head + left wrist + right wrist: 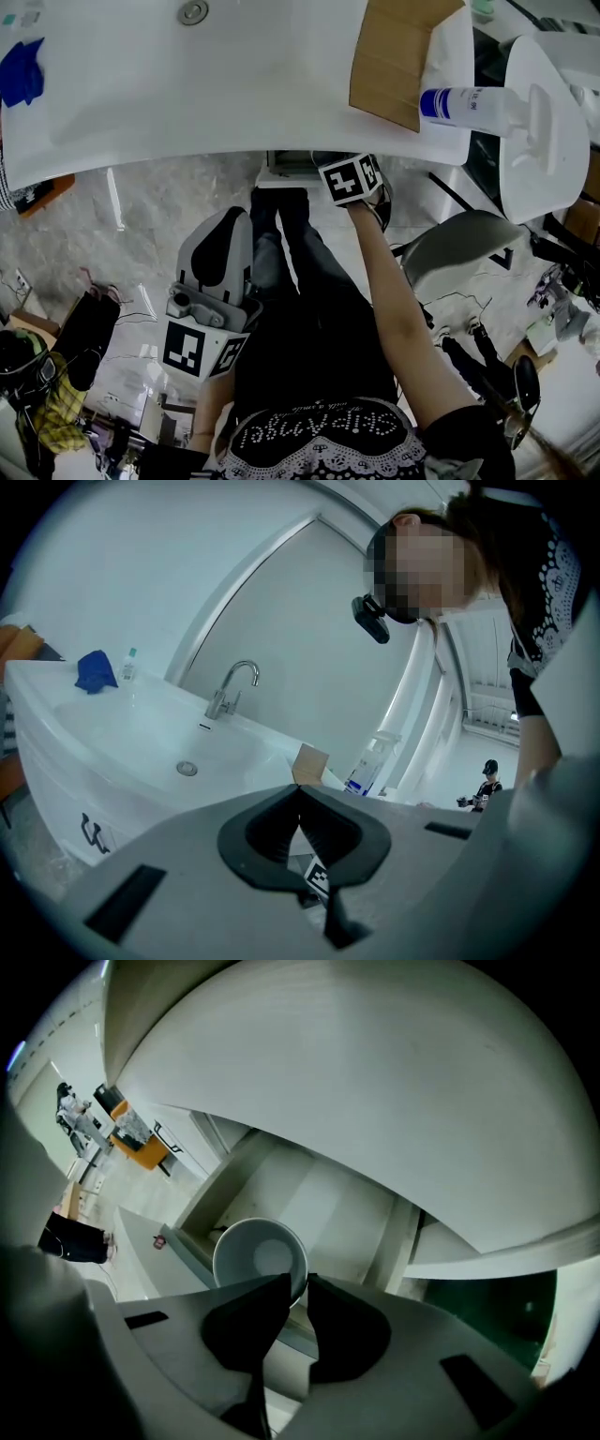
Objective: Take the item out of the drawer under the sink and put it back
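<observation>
Because the right gripper (298,1281) has its jaws pinching only the thin rim of the bowl (253,1255) in the drawer (187,1246) at centre frame, a lift could tip or drop it, while the left gripper (300,794) rests with jaws pressed together.

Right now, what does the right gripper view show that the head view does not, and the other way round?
Only the right gripper view: the inside of the drawer with a pale bowl, its rim between the fingers of the right gripper. Only the head view: the top of the sink with its drain, a blue cloth, a bottle, and the left gripper, away from the sink. Both: the white sink, seen from below in the gripper view, and the right gripper itself.
</observation>
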